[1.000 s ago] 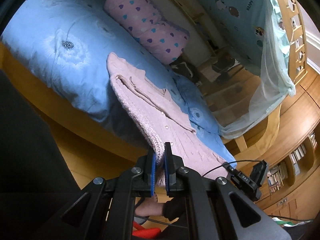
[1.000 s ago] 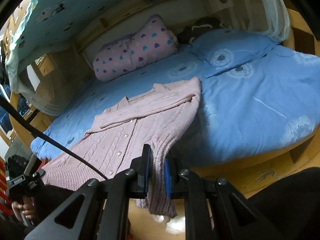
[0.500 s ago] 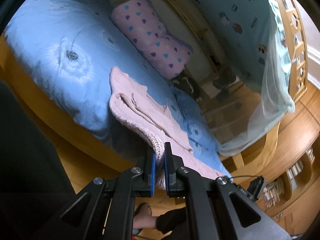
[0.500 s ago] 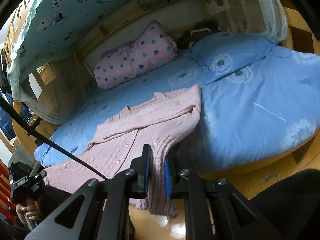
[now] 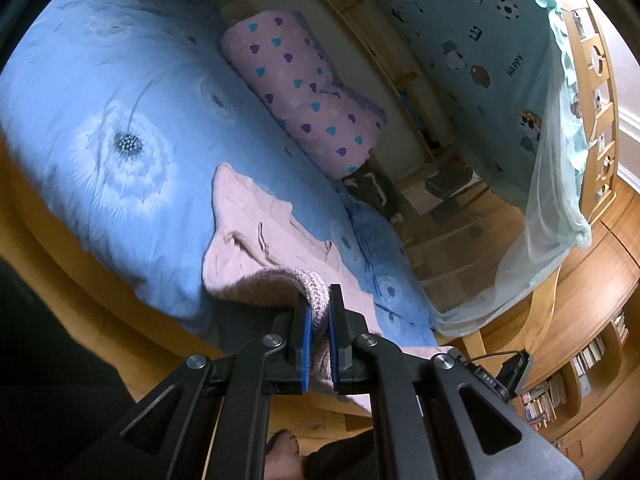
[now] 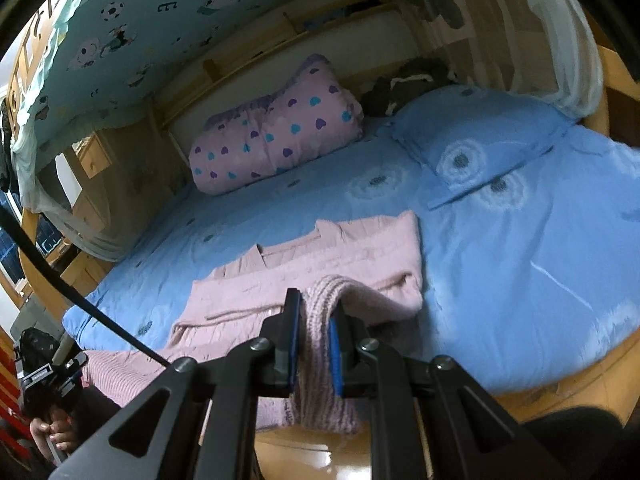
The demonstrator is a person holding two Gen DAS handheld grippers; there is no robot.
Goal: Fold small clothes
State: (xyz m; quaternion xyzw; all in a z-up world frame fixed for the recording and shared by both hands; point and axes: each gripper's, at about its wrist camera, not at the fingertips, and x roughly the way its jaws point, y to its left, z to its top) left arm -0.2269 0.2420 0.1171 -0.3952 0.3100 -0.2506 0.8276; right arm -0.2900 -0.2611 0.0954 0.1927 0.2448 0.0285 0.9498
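A pink knitted cardigan (image 6: 320, 264) lies on the blue bed, collar toward the far side, its lower hem hanging over the near edge. It also shows in the left wrist view (image 5: 256, 236). My left gripper (image 5: 319, 312) is shut on one ribbed hem corner and holds it lifted above the bed edge. My right gripper (image 6: 314, 312) is shut on the other ribbed hem corner, which drapes down between its jaws. The hem is raised over the cardigan's body.
A blue duvet with dandelion prints (image 6: 500, 264) covers the bed. A pink heart-print rolled quilt (image 6: 276, 136) and a blue pillow (image 6: 476, 136) lie at the far side. The wooden bed frame edge (image 5: 80, 280) and a bookshelf (image 5: 560, 384) are nearby. A mosquito net (image 5: 552, 200) hangs beside the bed.
Both grippers have lifted the cardigan's hem and moved it forward over the bed, so the lower part now bunches up over the body.
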